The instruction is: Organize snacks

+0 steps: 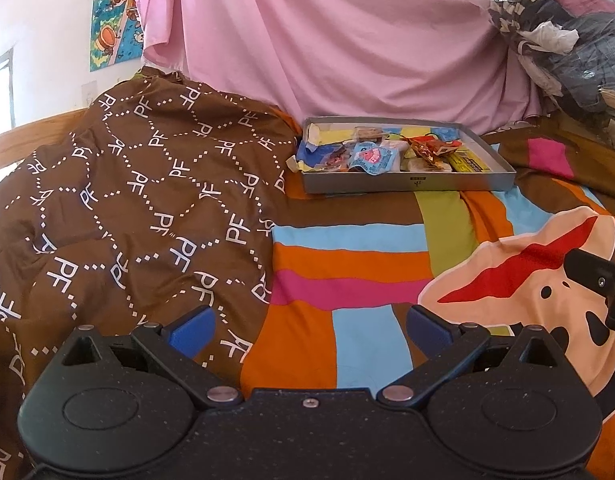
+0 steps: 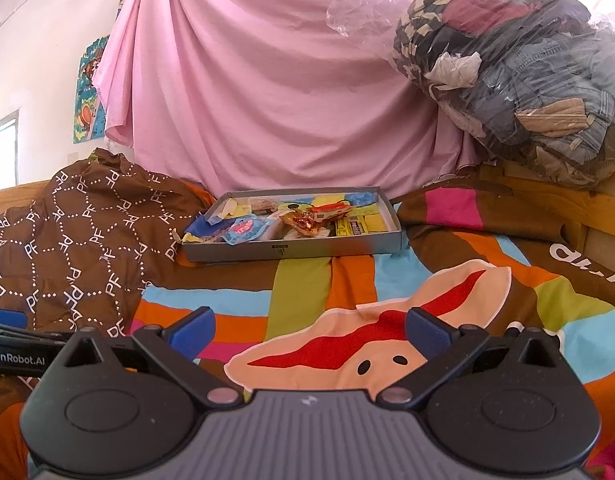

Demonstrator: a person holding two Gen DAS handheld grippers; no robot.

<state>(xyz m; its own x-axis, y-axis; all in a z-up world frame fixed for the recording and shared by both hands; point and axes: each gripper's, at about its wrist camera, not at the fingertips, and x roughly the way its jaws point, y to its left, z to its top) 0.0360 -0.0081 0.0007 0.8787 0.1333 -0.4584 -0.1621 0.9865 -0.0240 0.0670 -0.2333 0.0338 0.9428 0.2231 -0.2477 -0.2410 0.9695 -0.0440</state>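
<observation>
A shallow grey box (image 1: 407,182) (image 2: 291,249) sits far back on the colourful bedspread, holding several snack packets. Among them are a light-blue pouch (image 1: 372,157) (image 2: 245,229), a shiny red-orange wrapper (image 1: 429,148) (image 2: 307,221) and a yellow bar (image 1: 467,164) (image 2: 349,227). My left gripper (image 1: 310,330) hovers low over the bedspread, well short of the box, open with nothing between its blue pads. My right gripper (image 2: 310,330) is also open and empty, equally far from the box. Part of the right gripper shows at the left wrist view's right edge.
A brown blanket (image 1: 127,208) (image 2: 75,236) with white lettering is bunched up left of the box. Pink cloth (image 1: 327,40) (image 2: 267,80) hangs behind. A clear bag of clothes (image 1: 567,32) (image 2: 515,68) is piled at the back right. Wooden bed rail (image 2: 547,196) runs along the right.
</observation>
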